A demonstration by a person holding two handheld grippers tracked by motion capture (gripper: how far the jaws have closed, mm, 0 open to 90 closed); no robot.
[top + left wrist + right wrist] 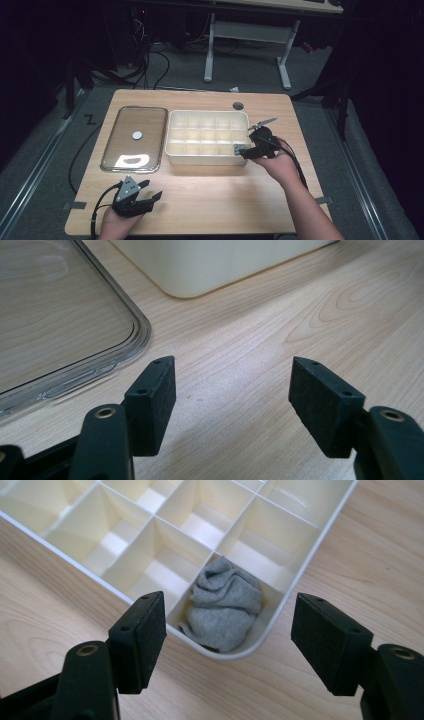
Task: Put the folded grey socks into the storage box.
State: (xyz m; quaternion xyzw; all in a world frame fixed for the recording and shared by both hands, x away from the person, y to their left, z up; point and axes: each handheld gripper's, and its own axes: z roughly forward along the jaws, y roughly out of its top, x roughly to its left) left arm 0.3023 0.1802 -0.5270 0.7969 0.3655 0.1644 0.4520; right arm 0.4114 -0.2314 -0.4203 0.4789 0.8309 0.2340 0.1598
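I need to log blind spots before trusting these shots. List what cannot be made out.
- Grey cloth in the divided box's corner cell, right gripper view: bunched up, so its kind is unclear; in the high view too small.
- Round white spot on the clear lid, high view: too small to identify.
- Clear lid, left gripper view: cut off by the frame's left and top edges.

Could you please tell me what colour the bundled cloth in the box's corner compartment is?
The cloth is plain grey, clearest in the right gripper view.

The clear lid [65, 315] and cream box [215, 265] run off the left gripper view's top edge.

The small round thing [137, 134] on the lid is too small to identify.
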